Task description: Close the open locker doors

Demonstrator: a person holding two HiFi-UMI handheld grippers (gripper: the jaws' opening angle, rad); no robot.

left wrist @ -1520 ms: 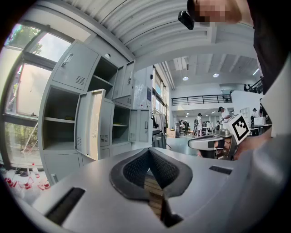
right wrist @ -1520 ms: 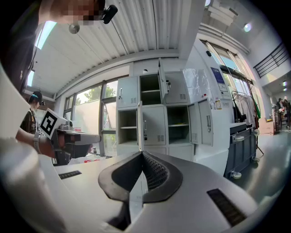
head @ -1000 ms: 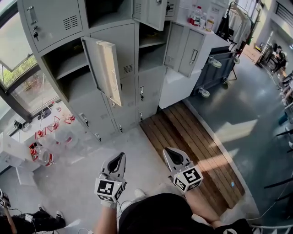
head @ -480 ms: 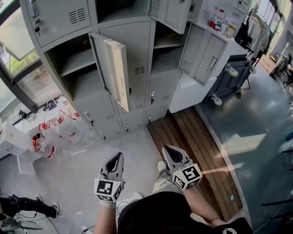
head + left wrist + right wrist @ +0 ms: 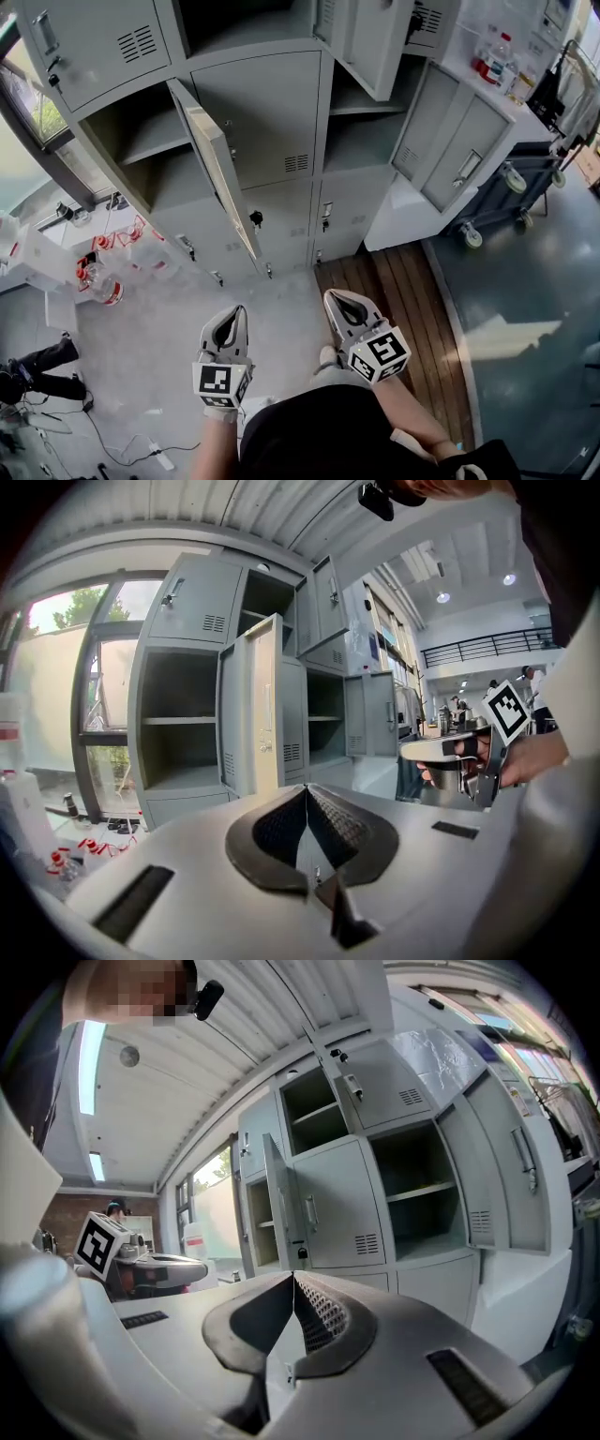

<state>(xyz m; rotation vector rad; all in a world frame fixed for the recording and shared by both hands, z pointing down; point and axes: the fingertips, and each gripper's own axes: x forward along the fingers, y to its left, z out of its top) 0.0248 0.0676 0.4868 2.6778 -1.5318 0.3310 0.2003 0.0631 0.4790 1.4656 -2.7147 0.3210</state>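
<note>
A pale grey concrete floor runs into a platform of wooden planks. Right of that lies a darker, glossy floor with a bright patch of sunlight on it. A dark blue cart on pale casters stands on the glossy part. At the left, a dark-framed window shows green trees outside. Thin cables trail over the concrete. Overhead is a ribbed white ceiling, with 2 round lamps lit farther back.
</note>
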